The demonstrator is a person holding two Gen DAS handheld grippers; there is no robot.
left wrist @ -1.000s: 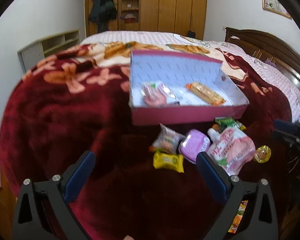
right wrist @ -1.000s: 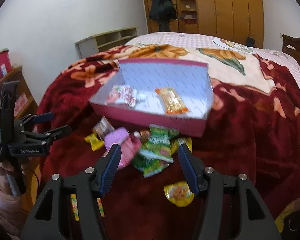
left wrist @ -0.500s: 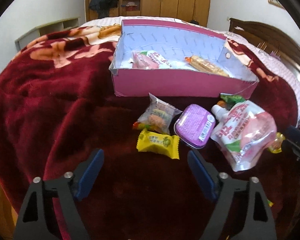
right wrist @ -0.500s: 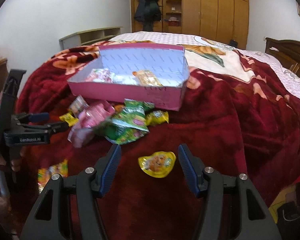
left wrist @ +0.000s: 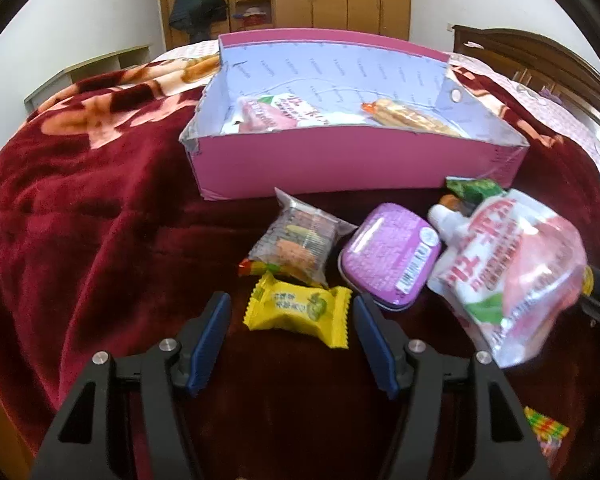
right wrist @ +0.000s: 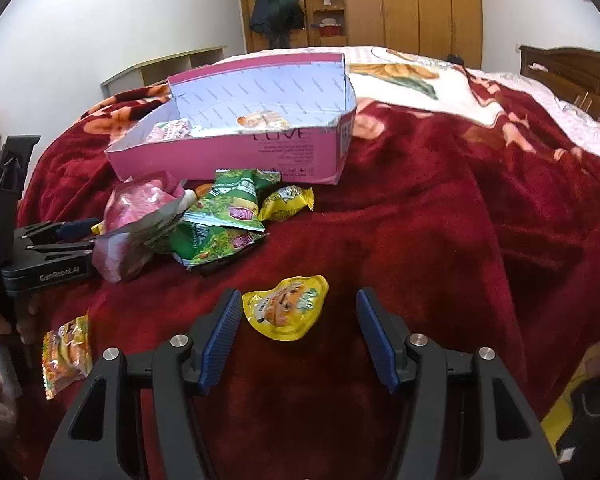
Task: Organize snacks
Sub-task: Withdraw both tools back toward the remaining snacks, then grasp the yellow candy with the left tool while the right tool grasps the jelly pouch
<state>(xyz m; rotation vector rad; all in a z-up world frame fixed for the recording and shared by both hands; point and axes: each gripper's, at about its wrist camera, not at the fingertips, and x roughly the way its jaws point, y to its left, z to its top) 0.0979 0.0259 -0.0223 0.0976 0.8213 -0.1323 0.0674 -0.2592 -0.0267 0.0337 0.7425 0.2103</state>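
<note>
Snacks lie loose on the red blanket (left wrist: 80, 240) near the pink box (left wrist: 356, 160), which sits farther back and already holds two packets, evidently the collecting place. The pink pouch (left wrist: 512, 272), purple tub (left wrist: 392, 256) and clear packet (left wrist: 296, 244) cluster in front of the box. The left gripper (left wrist: 292, 320) is lowered over the yellow candy (left wrist: 300, 312); its jaws have just been closing and stand apart, the candy between them, pads not yet pressing. The right gripper (right wrist: 300, 320) hangs over the yellow jelly cup (right wrist: 288, 308), jaws likewise apart; the cup lies between them, nearer the left pad, apparently untouched. Both items appear chosen as nearest and unobstructed.
</note>
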